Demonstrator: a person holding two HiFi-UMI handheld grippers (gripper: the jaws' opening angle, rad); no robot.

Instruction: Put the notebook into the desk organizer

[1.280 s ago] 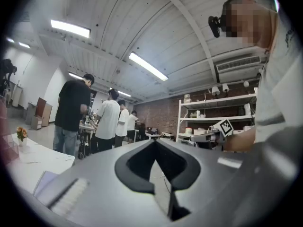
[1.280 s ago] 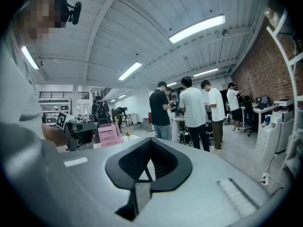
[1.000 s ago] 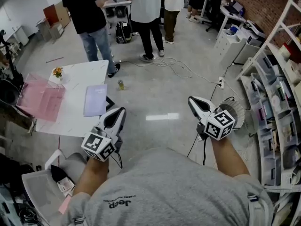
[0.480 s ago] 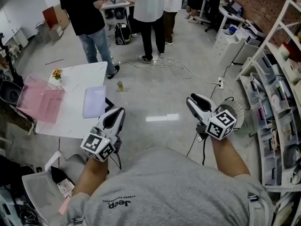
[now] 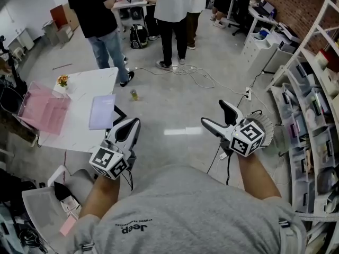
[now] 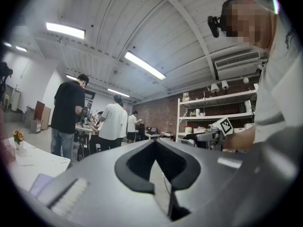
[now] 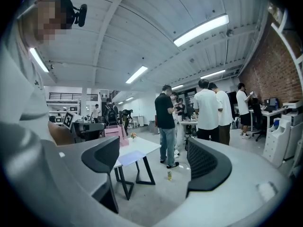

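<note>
The left gripper [image 5: 130, 126] points level, fingers together; the right gripper [image 5: 213, 113] has just been opening, empty.

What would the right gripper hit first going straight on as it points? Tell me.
The right gripper, its empty jaws having just opened, would likely pass beside the white table and first reach the standing person in black shirt and jeans; depth is unclear.

Bright ceiling strips, fisheye-warped edges
</note>
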